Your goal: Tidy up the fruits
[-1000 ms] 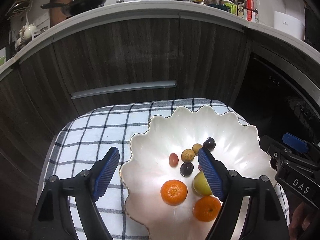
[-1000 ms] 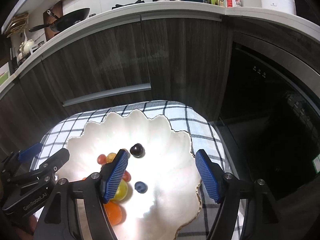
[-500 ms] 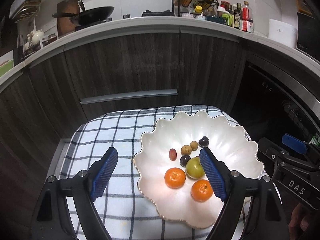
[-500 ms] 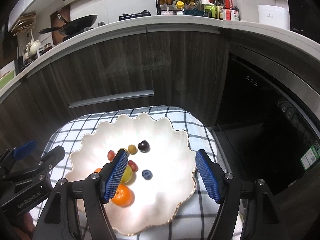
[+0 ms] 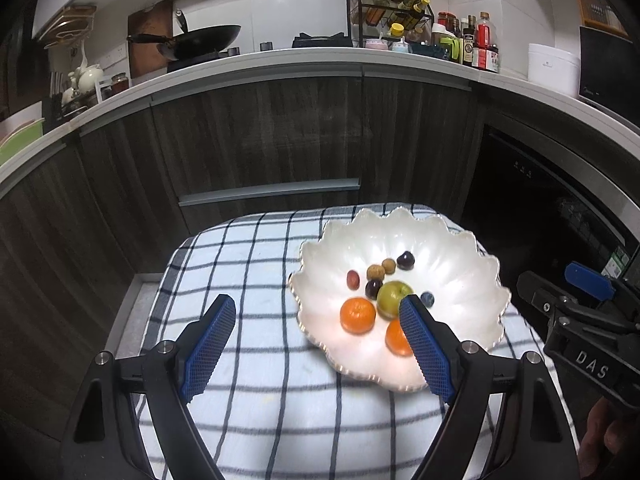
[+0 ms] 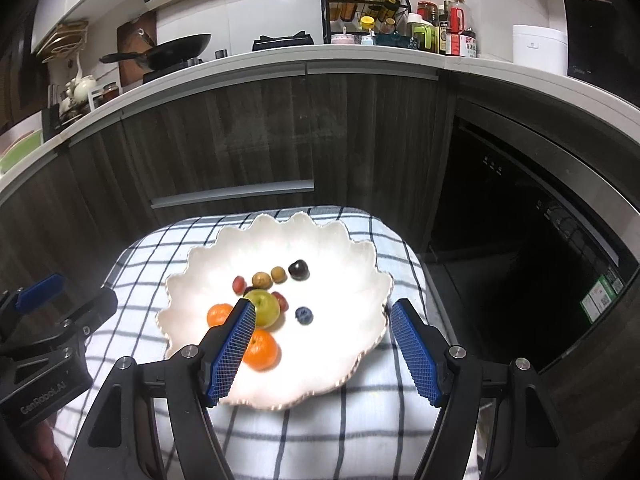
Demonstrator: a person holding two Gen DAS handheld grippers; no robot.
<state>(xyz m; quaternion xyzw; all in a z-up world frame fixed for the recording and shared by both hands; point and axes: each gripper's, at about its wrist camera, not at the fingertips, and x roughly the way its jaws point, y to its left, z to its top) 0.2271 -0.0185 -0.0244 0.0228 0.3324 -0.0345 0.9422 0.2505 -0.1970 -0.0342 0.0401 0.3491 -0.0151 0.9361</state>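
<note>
A white scalloped bowl point(image 5: 452, 248) point(image 6: 340, 248) sits on a checked cloth. It holds two oranges point(image 5: 357, 315) point(image 6: 261, 350), a green apple point(image 5: 393, 299) point(image 6: 264, 308), a blueberry point(image 6: 304, 315), dark grapes point(image 6: 298, 269) and small brown fruits point(image 6: 261, 279). My left gripper point(image 5: 318, 336) is open and empty, raised above the cloth at the bowl's left edge. My right gripper point(image 6: 324, 340) is open and empty, raised above the bowl's near right part.
The checked cloth point(image 5: 248, 264) covers a small table in front of dark wood cabinets point(image 5: 260, 136). A dark appliance front point(image 6: 520, 216) stands to the right. The counter above carries a wok point(image 5: 200, 42) and bottles point(image 5: 472, 46).
Both grippers have pulled back and up from the bowl, so the bowl looks smaller and more of the cloth and kitchen shows. The fruit has stayed in place.
</note>
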